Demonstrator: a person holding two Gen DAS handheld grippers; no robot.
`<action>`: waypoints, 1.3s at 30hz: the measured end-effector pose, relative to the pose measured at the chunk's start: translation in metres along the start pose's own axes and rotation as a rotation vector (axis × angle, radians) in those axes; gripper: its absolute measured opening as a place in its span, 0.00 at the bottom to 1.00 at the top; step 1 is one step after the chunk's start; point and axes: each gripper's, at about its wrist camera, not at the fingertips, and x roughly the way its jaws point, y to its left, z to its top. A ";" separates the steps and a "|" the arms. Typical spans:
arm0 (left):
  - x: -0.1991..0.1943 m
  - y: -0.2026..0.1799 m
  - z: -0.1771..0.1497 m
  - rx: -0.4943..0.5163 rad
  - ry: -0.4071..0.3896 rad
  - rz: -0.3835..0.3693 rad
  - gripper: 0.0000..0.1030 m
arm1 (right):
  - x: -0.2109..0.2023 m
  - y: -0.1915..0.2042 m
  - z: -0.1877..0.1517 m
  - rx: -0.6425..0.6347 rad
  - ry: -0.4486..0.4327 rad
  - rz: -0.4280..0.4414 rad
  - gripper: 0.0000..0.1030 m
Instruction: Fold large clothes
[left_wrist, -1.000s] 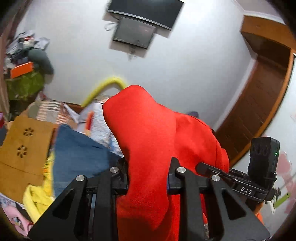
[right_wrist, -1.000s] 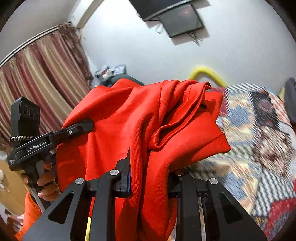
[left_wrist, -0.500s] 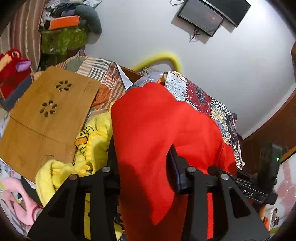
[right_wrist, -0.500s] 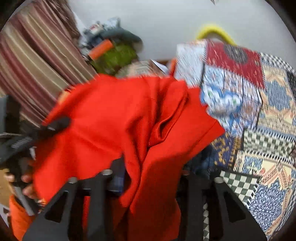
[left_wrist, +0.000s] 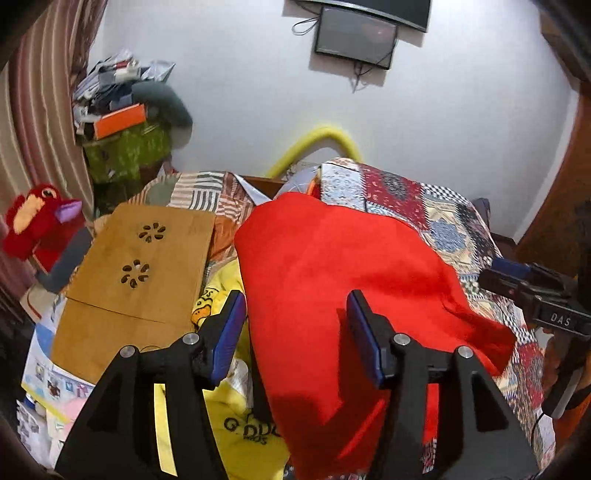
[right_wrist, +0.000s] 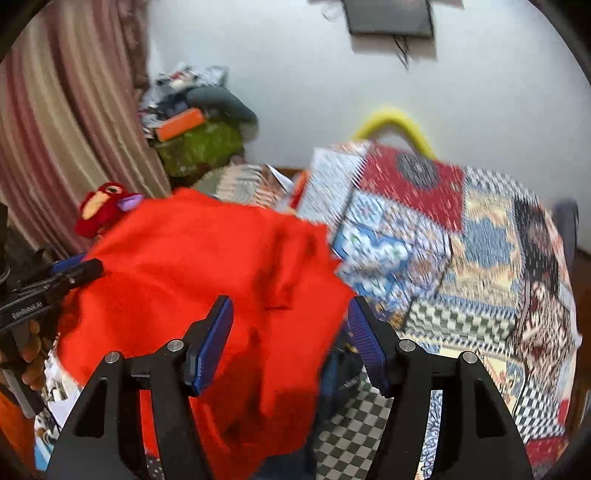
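Red garment (left_wrist: 332, 280) lies spread on the patchwork bed (left_wrist: 443, 225), between both open tongs (left_wrist: 297, 328) (right_wrist: 290, 332); only the left view shows the yellow cloth (left_wrist: 221, 280).

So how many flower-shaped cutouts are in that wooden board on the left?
2. On the wooden board in the left wrist view, one cutout sits nearer the far edge, the other just below it toward the middle. None appear hidden.

A white wall (left_wrist: 461, 122) carries a dark screen (left_wrist: 354, 37). A striped curtain (right_wrist: 62, 122) hangs at the left. A patchwork quilt (right_wrist: 480, 251) covers the bed.
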 end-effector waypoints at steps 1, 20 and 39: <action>-0.002 -0.001 -0.003 0.008 0.009 0.005 0.55 | -0.001 0.008 -0.001 -0.008 -0.003 0.015 0.59; 0.015 0.023 -0.038 0.021 0.061 0.221 0.72 | 0.013 -0.014 -0.077 -0.032 0.094 -0.021 0.69; -0.184 -0.050 -0.047 0.011 -0.216 0.088 0.72 | -0.178 0.036 -0.073 -0.075 -0.260 -0.004 0.69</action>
